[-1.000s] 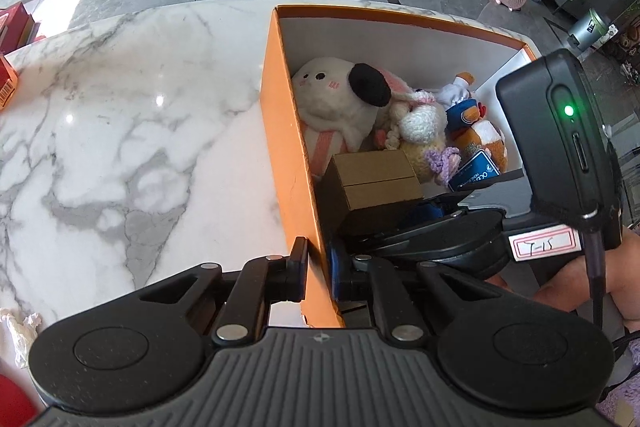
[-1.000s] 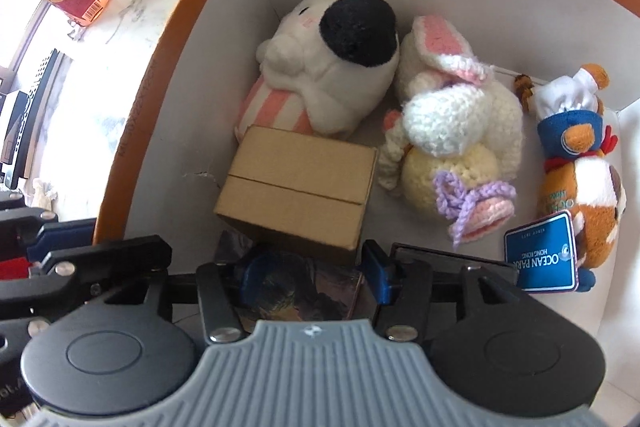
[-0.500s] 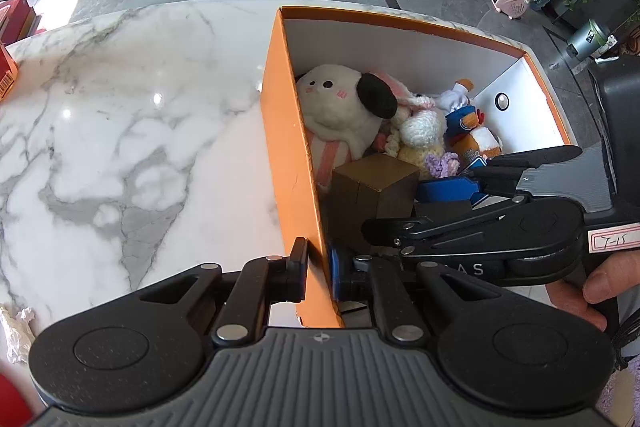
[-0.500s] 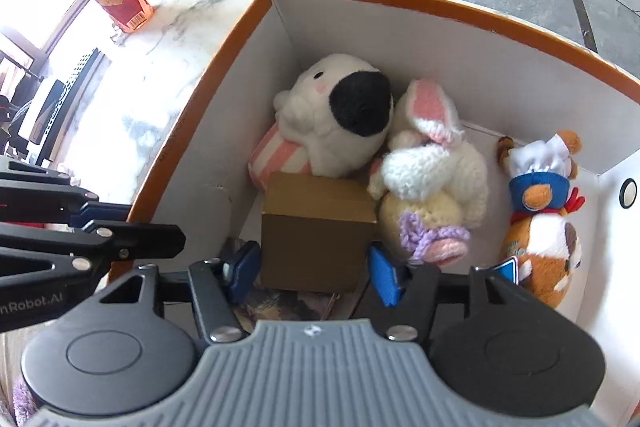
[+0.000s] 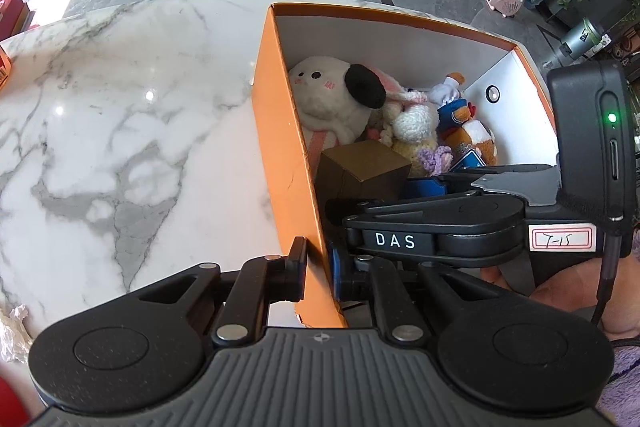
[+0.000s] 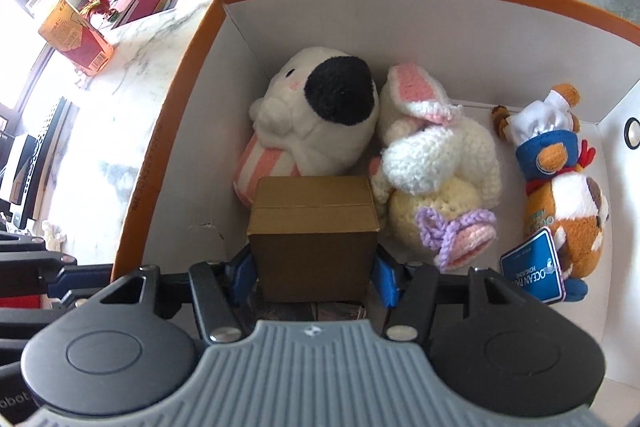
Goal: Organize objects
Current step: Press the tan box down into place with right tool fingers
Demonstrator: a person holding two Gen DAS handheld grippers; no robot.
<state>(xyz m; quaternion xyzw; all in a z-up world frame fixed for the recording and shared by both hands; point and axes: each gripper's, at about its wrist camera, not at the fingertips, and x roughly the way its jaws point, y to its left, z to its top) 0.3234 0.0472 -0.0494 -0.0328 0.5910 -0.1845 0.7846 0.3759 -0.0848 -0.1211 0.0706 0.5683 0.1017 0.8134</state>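
Observation:
An orange box [image 5: 280, 131] with white inner walls [image 6: 360, 27] stands on the marble table. My left gripper [image 5: 318, 267] is shut on its near left wall. My right gripper [image 6: 314, 273] is shut on a small brown cardboard box [image 6: 314, 227] and holds it inside the orange box; the cardboard box also shows in the left wrist view [image 5: 364, 167]. Behind it lie a white plush dog [image 6: 320, 115], a crocheted bunny [image 6: 436, 163] and an orange chef plush [image 6: 560, 187] with a blue tag.
A dark flat item [image 6: 304, 311] lies on the box floor under my right gripper. Red boxes [image 6: 76, 39] stand on the far left of the marble table [image 5: 120, 127]. Crumpled paper [image 5: 16, 331] lies near the table's front edge.
My right gripper has closed on the brown cardboard box and lifted and turned it upright off the dark flat item. My left gripper still holds the orange box wall.

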